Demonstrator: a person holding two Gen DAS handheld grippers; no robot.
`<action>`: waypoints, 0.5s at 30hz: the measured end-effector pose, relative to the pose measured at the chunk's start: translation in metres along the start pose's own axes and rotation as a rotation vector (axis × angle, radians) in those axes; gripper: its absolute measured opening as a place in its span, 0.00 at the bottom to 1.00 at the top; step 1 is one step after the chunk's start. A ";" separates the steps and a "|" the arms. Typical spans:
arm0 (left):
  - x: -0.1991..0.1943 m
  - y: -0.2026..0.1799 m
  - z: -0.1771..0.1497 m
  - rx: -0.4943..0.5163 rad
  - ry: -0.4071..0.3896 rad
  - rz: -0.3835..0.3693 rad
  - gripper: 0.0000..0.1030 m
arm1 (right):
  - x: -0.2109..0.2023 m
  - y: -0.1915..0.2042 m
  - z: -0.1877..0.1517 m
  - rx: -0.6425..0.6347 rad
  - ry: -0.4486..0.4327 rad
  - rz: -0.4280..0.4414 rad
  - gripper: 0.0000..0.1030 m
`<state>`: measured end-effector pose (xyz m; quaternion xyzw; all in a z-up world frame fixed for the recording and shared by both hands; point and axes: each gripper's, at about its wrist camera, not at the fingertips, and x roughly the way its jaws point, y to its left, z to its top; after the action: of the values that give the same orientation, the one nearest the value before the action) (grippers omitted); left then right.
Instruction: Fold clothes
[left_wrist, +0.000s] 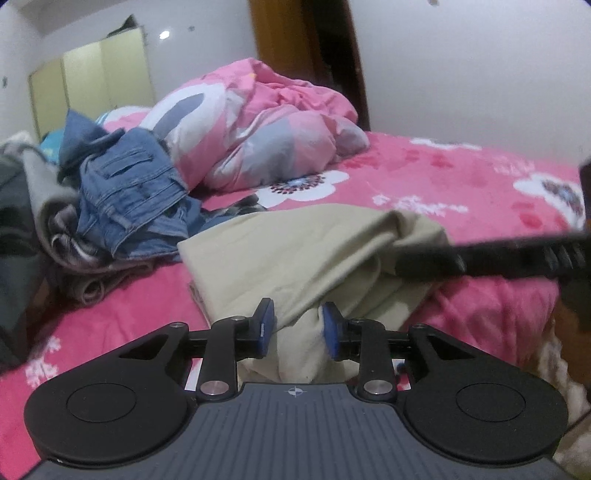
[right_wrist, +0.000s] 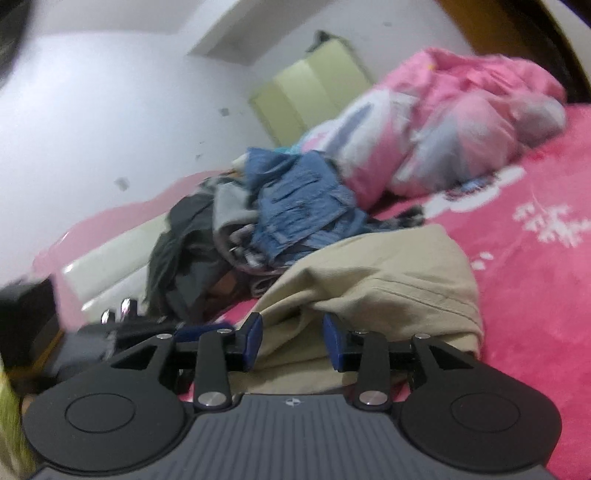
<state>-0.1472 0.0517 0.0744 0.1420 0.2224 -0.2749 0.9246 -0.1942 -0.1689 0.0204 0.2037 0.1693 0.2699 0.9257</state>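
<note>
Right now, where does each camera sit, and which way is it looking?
Left wrist: on the left hand-held gripper, facing across the pink floral bed at the crumpled beige cloth garment; the right hand-held gripper reaches in.
Right wrist: on the right hand-held gripper, facing the same garment.
Shared: blue denim jeans.

The left gripper (left_wrist: 298, 328) sits low and level, its two blue-padded fingers (left_wrist: 266, 321) set apart with a fold of cloth lying in the gap between them, the pads not closed against it. The right gripper (right_wrist: 292, 341) is posed much the same, jaws parted around a bunched fold (its view is blurred). From the left side, the right gripper's dark body (left_wrist: 517, 258) reaches in from the right edge.
</note>
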 end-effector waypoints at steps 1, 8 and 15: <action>0.000 0.002 0.000 -0.017 -0.002 0.000 0.29 | 0.005 0.004 -0.001 -0.025 0.019 0.002 0.38; -0.008 0.008 -0.001 -0.066 -0.016 -0.006 0.29 | 0.044 0.016 0.000 -0.139 0.032 -0.035 0.29; -0.001 0.015 0.003 -0.097 -0.027 -0.033 0.29 | 0.042 0.015 -0.006 -0.164 0.007 -0.057 0.19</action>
<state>-0.1389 0.0629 0.0793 0.0899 0.2254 -0.2807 0.9286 -0.1693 -0.1315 0.0137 0.1212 0.1554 0.2571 0.9461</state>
